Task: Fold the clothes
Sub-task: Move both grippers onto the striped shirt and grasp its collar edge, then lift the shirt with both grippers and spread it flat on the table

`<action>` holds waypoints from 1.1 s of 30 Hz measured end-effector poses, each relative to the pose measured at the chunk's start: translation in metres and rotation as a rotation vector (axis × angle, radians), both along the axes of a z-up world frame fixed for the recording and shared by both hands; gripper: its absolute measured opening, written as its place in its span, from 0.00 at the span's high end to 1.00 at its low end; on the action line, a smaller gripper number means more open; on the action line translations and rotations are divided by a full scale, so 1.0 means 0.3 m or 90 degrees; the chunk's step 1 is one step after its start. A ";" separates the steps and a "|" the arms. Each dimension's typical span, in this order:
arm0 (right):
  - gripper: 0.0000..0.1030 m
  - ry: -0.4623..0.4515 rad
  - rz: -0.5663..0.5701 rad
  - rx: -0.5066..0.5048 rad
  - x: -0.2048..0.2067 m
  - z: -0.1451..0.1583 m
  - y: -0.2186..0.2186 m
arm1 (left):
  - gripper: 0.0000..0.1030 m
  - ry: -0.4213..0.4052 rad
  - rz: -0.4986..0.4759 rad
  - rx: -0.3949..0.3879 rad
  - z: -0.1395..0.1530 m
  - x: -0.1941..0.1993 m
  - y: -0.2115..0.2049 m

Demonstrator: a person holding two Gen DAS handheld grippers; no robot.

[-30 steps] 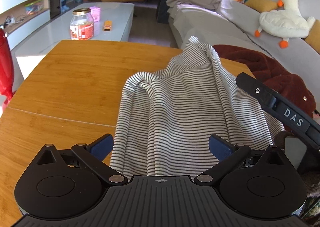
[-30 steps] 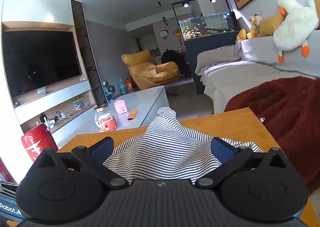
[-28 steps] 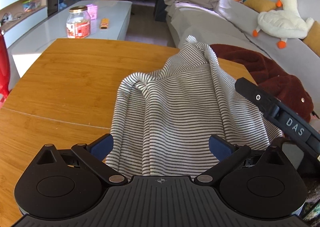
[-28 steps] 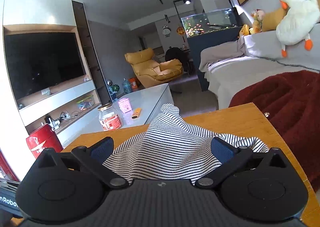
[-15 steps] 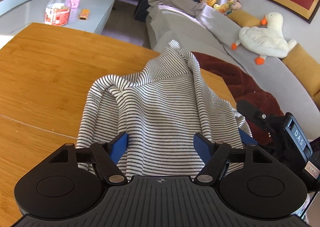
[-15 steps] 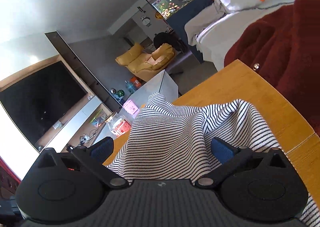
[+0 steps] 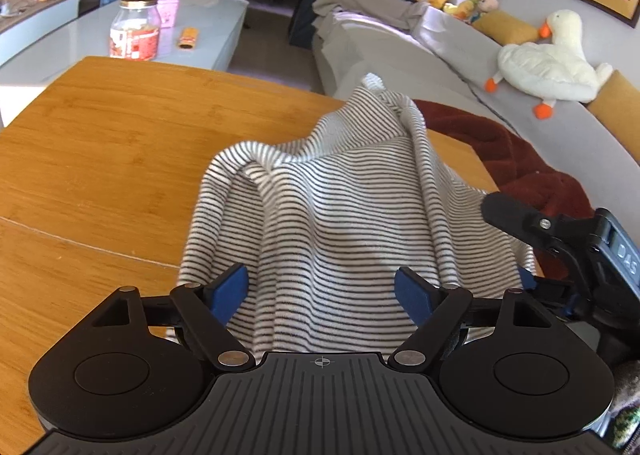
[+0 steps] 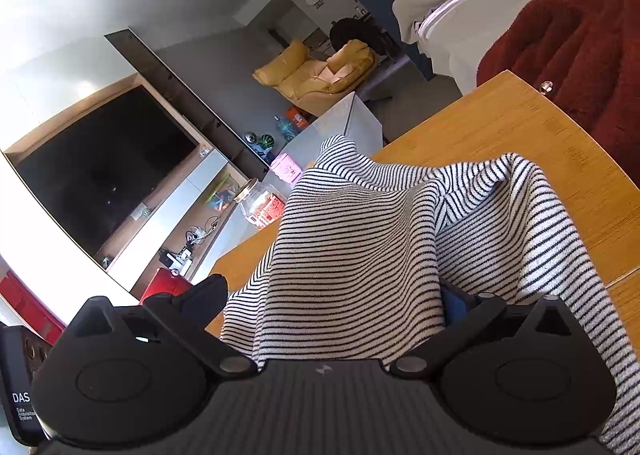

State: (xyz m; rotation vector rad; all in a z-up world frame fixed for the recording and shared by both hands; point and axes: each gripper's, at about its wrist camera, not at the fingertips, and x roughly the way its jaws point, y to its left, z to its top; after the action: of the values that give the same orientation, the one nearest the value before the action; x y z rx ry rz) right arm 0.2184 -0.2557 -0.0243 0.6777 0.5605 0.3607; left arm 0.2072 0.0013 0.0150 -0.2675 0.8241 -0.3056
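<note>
A black-and-white striped garment (image 7: 344, 223) lies bunched on the wooden table (image 7: 100, 159) and drapes toward me. My left gripper (image 7: 320, 291) is open, its blue pads on either side of the garment's near edge. My right gripper (image 8: 336, 295) is open too and rolled to one side; the striped cloth (image 8: 360, 247) lies between its fingers and covers the right pad. The right gripper also shows at the right edge of the left wrist view (image 7: 568, 255).
A dark red blanket (image 7: 520, 159) hangs off the table's far right side against a grey sofa (image 7: 440, 55) with a plush duck (image 7: 548, 63). A glass jar (image 7: 134, 31) stands on a white coffee table behind. A red object (image 8: 164, 287) stands at the left.
The left gripper's jaws narrowed, then opened again around the hem. The right gripper rolled to one side and pushed into the cloth, which now lies over its right finger.
</note>
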 end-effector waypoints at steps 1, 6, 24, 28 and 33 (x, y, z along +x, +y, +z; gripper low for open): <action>0.00 0.001 0.004 -0.002 -0.001 0.002 0.004 | 0.20 0.002 -0.014 -0.014 0.000 -0.005 -0.003; 0.00 0.011 0.028 -0.020 0.034 0.007 0.015 | 0.68 -0.028 0.043 0.025 -0.017 -0.039 -0.005; 0.00 0.029 0.203 -0.085 -0.067 0.049 0.256 | 0.85 -0.034 0.026 -0.053 -0.023 -0.244 0.196; 0.00 0.049 0.209 -0.101 -0.070 0.062 0.275 | 0.90 -0.048 0.051 -0.077 0.000 -0.226 0.240; 0.00 0.077 0.163 -0.101 -0.068 0.112 0.259 | 0.91 -0.113 0.096 -0.075 0.120 -0.200 0.385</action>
State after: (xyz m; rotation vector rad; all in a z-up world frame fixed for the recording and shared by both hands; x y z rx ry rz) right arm 0.1979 -0.1781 0.0094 0.4768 0.7857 0.5099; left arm 0.1474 0.1169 0.0510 -0.4044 0.6078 -0.2323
